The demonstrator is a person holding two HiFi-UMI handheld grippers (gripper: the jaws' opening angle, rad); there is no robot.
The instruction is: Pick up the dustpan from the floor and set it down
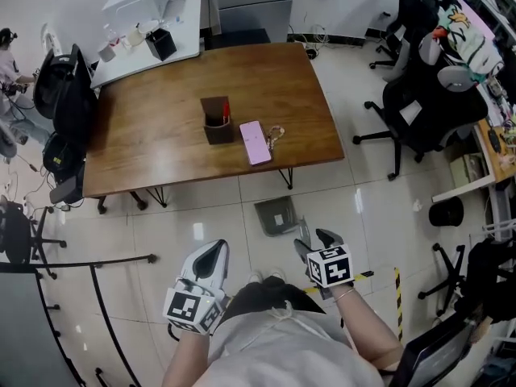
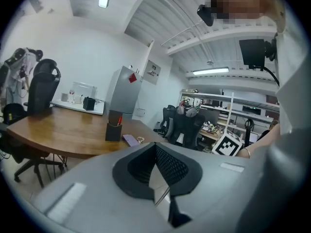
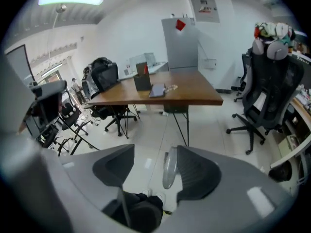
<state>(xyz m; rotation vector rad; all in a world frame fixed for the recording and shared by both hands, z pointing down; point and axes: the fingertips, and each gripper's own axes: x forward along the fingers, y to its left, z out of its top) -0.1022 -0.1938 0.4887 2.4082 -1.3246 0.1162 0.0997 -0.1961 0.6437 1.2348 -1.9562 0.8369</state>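
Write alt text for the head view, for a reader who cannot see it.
From above, a person holds a left gripper and an open right gripper over white floor tiles, the right one close to a grey dustpan near a wooden table. The table bears a pen holder and a pink phone.

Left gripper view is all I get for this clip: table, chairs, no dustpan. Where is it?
Observer: Head view: the dustpan lies on the floor tiles, just in front of the wooden table.
Operator: Is the right tool on it?
Observer: No. The right tool is beside it with jaws apart; its own view shows a grey oval piece, perhaps the handle, between them, unclamped.
Operator: And my left tool?
Observer: Head view puts the left tool off to one side, apart from the dustpan.
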